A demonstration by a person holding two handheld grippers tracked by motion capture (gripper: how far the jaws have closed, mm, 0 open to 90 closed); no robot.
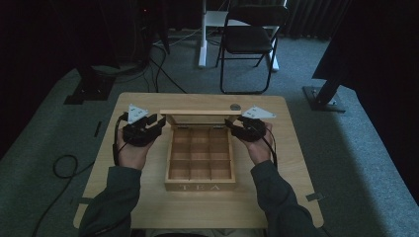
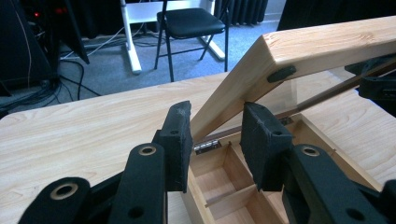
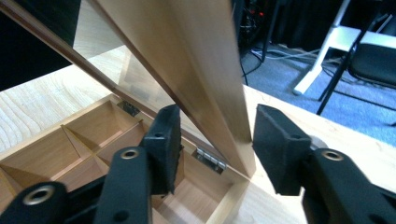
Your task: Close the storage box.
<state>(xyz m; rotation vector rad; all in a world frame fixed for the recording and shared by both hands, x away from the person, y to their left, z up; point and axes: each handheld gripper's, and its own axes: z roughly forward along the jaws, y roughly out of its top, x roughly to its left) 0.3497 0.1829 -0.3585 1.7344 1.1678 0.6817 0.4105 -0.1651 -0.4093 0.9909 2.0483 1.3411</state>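
Left gripper [image 1: 159, 120] and right gripper [image 1: 230, 123] each straddle a side edge of the raised lid [image 1: 199, 113] of a wooden tea box [image 1: 200, 185], pads not visibly pressing. The box sits mid-table [image 1: 138, 207], lid toward the far edge.
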